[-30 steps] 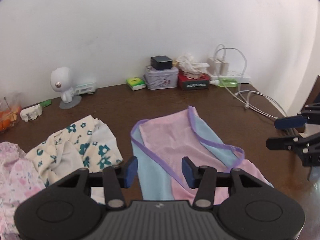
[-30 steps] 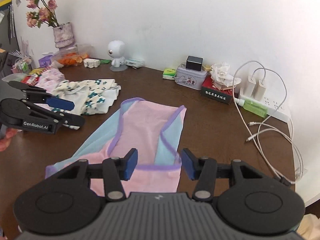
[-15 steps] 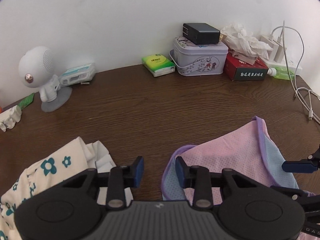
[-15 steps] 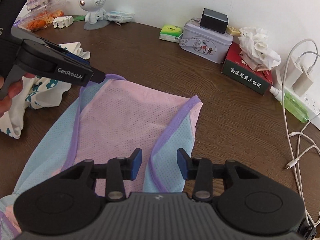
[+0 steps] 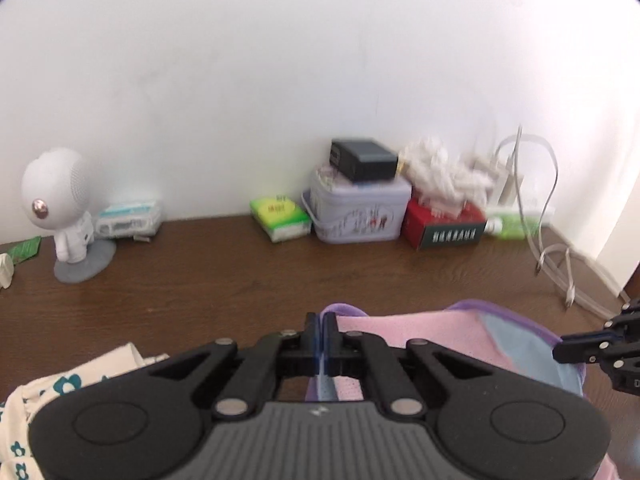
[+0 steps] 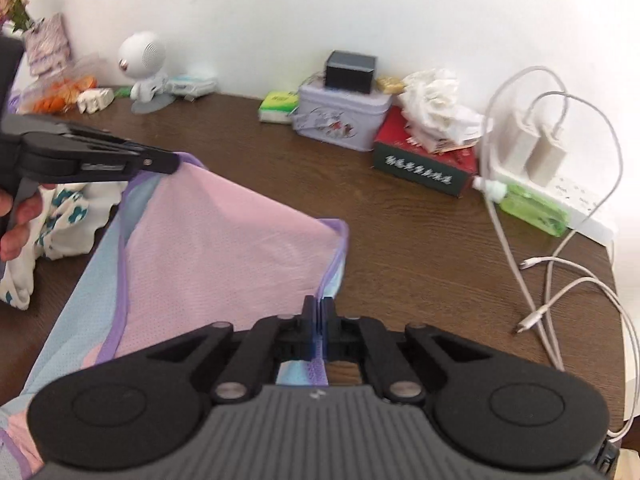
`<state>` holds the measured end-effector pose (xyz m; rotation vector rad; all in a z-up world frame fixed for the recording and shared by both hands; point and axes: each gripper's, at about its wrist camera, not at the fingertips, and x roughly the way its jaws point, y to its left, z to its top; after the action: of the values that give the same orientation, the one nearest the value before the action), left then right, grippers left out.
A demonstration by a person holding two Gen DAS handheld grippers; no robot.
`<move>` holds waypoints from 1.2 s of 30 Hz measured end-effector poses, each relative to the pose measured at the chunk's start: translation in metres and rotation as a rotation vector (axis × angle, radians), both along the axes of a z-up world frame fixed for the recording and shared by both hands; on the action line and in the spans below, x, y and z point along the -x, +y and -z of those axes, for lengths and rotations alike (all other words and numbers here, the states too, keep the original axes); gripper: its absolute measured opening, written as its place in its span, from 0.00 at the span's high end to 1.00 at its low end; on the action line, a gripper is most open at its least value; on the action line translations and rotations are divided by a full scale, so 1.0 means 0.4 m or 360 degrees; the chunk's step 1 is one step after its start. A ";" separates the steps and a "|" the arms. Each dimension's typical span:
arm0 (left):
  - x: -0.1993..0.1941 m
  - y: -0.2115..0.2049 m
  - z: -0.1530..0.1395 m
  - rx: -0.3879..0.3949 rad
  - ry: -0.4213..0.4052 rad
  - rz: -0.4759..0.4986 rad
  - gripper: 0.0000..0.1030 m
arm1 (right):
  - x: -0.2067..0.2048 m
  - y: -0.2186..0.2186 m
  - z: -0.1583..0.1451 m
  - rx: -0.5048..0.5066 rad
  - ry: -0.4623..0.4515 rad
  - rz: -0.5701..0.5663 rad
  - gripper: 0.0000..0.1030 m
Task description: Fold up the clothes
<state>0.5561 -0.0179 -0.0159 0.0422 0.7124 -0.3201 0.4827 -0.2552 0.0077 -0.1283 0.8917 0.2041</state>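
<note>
Left wrist view: my left gripper [image 5: 322, 334] pointed downward over the dark brown wooden table [image 5: 224, 272]. Its jaws had just been closing and now stood fully together, pinching the purple-trimmed far left corner of the pink and pale blue mesh garment [image 5: 432, 338]. The cloth ran from that corner rightward to where my right gripper [image 5: 560, 350] entered at the frame's right edge, its tip on the garment's other far corner. A cream garment with teal flowers [image 5: 76, 380] lay crumpled just left of the tool. Along the wall stood a white round-headed robot figurine [image 5: 60, 208], a lavender printed tin [image 5: 358, 210] with a black box on it, and a red carton [image 5: 444, 226]. This view was blurred.

Right wrist view: my right gripper [image 6: 318, 322] tilted steeply down, jaws just closed and now shut on the garment's near right corner, purple hem visible between the pads. The pink panel [image 6: 224, 256] rose in a slack slope toward the left gripper [image 6: 172, 164], which came in level from the left and clamped the opposite corner. The hand [image 6: 18, 216] on its grip showed at the left edge, fingers curled round the handle. White charging cables [image 6: 552, 276] trailed across the table on the right.
</note>
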 end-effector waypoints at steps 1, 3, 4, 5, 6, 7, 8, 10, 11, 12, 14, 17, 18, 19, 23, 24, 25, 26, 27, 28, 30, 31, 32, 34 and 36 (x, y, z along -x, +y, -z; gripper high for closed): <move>0.004 0.013 -0.008 0.0037 -0.0041 -0.0026 1.00 | -0.009 -0.022 -0.004 -0.0004 -0.0002 0.0044 0.98; -0.009 -0.005 0.011 -0.0104 -0.0026 -0.0045 0.99 | -0.032 -0.047 0.017 0.0076 0.0013 0.0119 0.98; -0.015 -0.016 0.022 -0.0167 -0.0012 -0.0042 0.99 | -0.044 -0.055 0.033 0.0125 0.0025 0.0148 0.98; -0.018 -0.022 0.032 -0.0204 -0.0002 -0.0053 0.99 | -0.051 -0.057 0.047 0.0141 0.0036 0.0161 0.98; -0.021 -0.029 0.042 -0.0240 0.0008 -0.0065 0.98 | -0.059 -0.059 0.062 0.0157 0.0047 0.0173 0.98; -0.027 -0.032 0.050 -0.0258 0.0022 -0.0092 0.92 | -0.066 -0.060 0.075 0.0170 0.0056 0.0187 0.98; -0.031 -0.029 0.055 -0.0265 0.0047 -0.0130 0.90 | -0.070 -0.061 0.082 0.0170 0.0058 0.0209 0.95; -0.033 -0.011 0.056 -0.0220 0.0061 -0.0183 0.78 | -0.076 -0.067 0.080 0.0115 0.0057 0.0238 0.60; -0.025 0.000 0.047 -0.0164 0.0043 -0.0189 0.75 | -0.076 -0.069 0.075 0.0093 0.0044 0.0243 0.31; -0.014 0.009 0.036 -0.0117 0.0029 -0.0193 0.73 | -0.070 -0.068 0.064 0.0105 0.0004 0.0236 0.27; 0.021 0.005 0.006 -0.0111 -0.0009 -0.0121 0.75 | -0.058 -0.066 0.039 0.0125 -0.0075 0.0222 0.28; 0.107 -0.035 -0.030 -0.0210 -0.0051 0.0082 0.76 | -0.019 -0.065 -0.010 0.0086 -0.0117 0.0135 0.34; 0.139 -0.051 -0.040 -0.0251 -0.0060 0.0158 0.77 | -0.003 -0.064 -0.024 0.0071 -0.0119 0.0094 0.35; 0.167 -0.062 -0.041 -0.0284 -0.0047 0.0236 0.76 | 0.021 -0.059 -0.033 0.0065 -0.0103 0.0036 0.36; 0.244 -0.113 -0.003 -0.0382 0.0157 0.0401 0.75 | 0.126 -0.018 -0.030 0.0193 -0.0059 -0.0130 0.37; 0.252 -0.122 0.007 -0.0382 0.0216 0.0408 0.75 | 0.138 -0.016 -0.022 0.0207 -0.0054 -0.0111 0.37; 0.248 -0.126 0.016 -0.0336 0.0266 0.0387 0.75 | 0.151 -0.014 -0.015 0.0222 -0.0050 -0.0092 0.37; 0.241 -0.129 0.023 -0.0293 0.0317 0.0353 0.75 | 0.160 -0.014 -0.008 0.0222 -0.0044 -0.0066 0.37; 0.232 -0.133 0.032 -0.0283 0.0366 0.0308 0.76 | 0.162 -0.022 -0.001 0.0180 -0.0032 -0.0020 0.37; 0.222 -0.137 0.040 -0.0272 0.0414 0.0263 0.79 | 0.160 -0.031 0.005 0.0138 -0.0022 0.0025 0.37; 0.203 -0.145 0.057 -0.0321 0.0477 0.0157 0.84 | 0.152 -0.046 0.019 0.0089 -0.0010 0.0099 0.37; 0.196 -0.142 0.060 -0.0307 0.0492 0.0128 0.84 | 0.146 -0.052 0.027 0.0078 -0.0005 0.0129 0.37; 0.190 -0.142 0.059 -0.0297 0.0515 0.0107 0.84 | 0.138 -0.057 0.035 0.0072 0.0003 0.0152 0.37; 0.180 -0.142 0.057 -0.0281 0.0548 0.0078 0.86 | 0.124 -0.065 0.051 0.0046 0.0021 0.0183 0.37; 0.182 -0.143 0.058 -0.0297 0.0532 0.0063 0.96 | 0.113 -0.069 0.064 0.0007 0.0043 0.0198 0.38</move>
<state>0.4832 -0.0752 -0.0391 0.1830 1.0730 -0.3007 0.4374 -0.2828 -0.0181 -0.0736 0.9237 0.0880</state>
